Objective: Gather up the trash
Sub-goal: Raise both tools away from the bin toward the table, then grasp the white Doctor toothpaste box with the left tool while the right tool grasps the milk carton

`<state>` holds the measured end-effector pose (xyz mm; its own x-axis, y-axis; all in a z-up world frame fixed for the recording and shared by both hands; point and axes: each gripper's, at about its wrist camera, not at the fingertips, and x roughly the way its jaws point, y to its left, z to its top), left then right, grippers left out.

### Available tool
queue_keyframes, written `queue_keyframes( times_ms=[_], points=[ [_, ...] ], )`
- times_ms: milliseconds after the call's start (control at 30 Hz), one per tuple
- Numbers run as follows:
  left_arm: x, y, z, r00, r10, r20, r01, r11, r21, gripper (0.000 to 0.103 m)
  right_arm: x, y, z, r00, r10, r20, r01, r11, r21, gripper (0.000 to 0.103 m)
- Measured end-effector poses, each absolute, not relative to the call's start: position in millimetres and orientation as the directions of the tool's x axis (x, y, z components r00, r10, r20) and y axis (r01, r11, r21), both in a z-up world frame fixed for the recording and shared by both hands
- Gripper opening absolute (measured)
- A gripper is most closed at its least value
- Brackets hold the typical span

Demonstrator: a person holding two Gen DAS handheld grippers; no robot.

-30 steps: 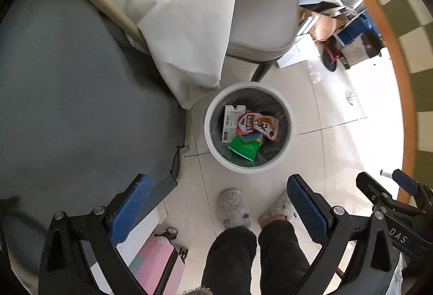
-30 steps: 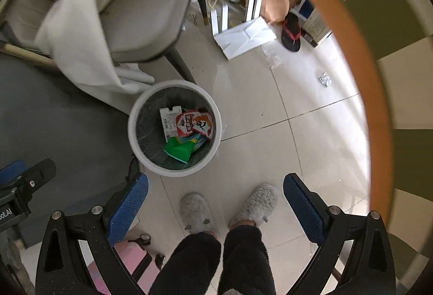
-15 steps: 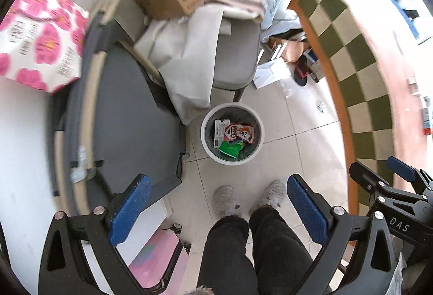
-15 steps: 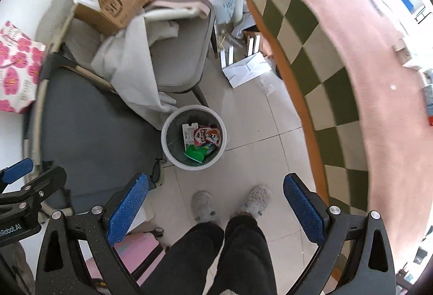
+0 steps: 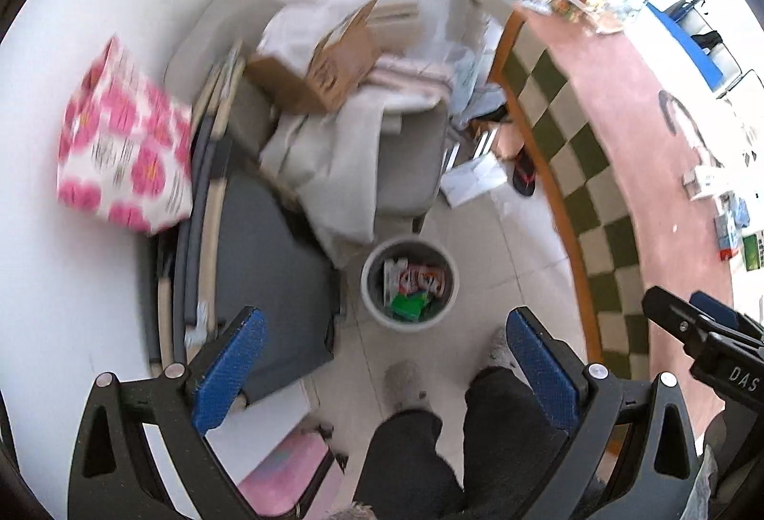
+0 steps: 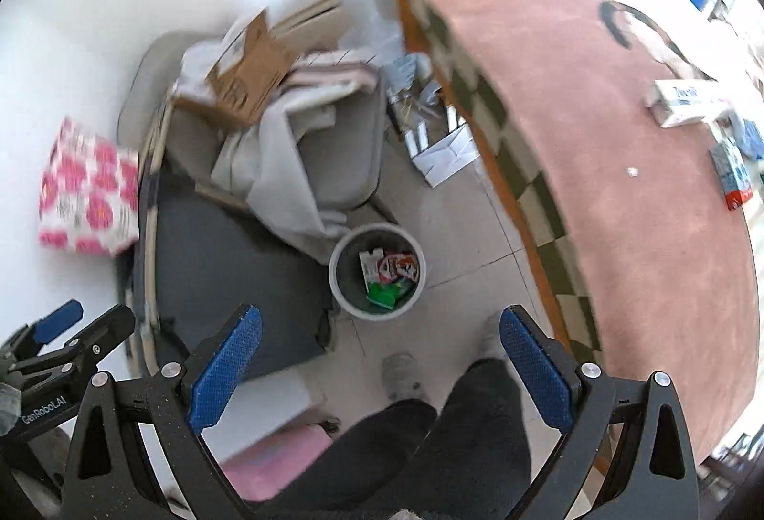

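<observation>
A round grey trash bin (image 5: 367,281) stands on the tiled floor far below, also in the right wrist view (image 6: 336,276). Inside lie a red and white wrapper (image 5: 429,279), a white carton (image 5: 392,276) and a green packet (image 5: 406,305). My left gripper (image 5: 382,353) is open and empty, high above the floor. My right gripper (image 6: 379,350) is open and empty too, beside it. On the pink tabletop (image 6: 597,138) at the right lie a white box (image 6: 683,102) and small packets (image 6: 730,176).
A grey chair (image 5: 406,166) piled with white cloth and a cardboard box (image 5: 329,66) stands behind the bin. A dark grey mat (image 5: 267,262) lies left. A pink flowered bag (image 5: 124,147) leans on the wall. The person's legs and slippers (image 5: 406,381) are below.
Both grippers have risen well away from the bin, which now looks much smaller. The tabletop and its items have come into view at the right.
</observation>
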<state>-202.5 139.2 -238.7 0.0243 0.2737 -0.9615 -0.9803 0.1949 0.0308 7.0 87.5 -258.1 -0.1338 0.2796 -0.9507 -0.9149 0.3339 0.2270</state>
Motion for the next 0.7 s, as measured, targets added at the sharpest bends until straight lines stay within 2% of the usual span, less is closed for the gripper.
queue_keyframes(
  times_ms=[167,267,433,533,700],
  points=[
    [-94.4,170.8,-225.6,0.032,0.34,-0.94,-0.941,0.328,0.087,0.103,119.5,83.4,-248.4,-0.05,0.289,-0.956,-0.865,0.466,0.186,0.101],
    [-10.4,188.8,-230.9,0.025,0.361,-0.932,-0.889,0.435,0.145,0.103,204.2,75.1,-256.4,0.021,0.232,-0.973,-0.833,0.542,0.111,0.101],
    [127.7,214.2,-266.5,-0.053,0.427,-0.903,-0.746,0.583,0.32,0.103,346.7,72.2,-305.6,0.158,0.067,-0.985,-0.788,0.61,-0.085,0.101],
    [194.0,222.7,-291.8,-0.072,0.432,-0.899,-0.665,0.651,0.366,0.103,404.7,75.5,-340.8,0.157,-0.012,-0.988,-0.78,0.612,-0.131,0.101],
    [275.4,224.8,-310.4,-0.048,0.386,-0.921,-0.553,0.757,0.346,0.103,442.0,84.3,-378.5,0.059,-0.021,-0.998,-0.801,0.595,-0.06,0.087]
  ],
)
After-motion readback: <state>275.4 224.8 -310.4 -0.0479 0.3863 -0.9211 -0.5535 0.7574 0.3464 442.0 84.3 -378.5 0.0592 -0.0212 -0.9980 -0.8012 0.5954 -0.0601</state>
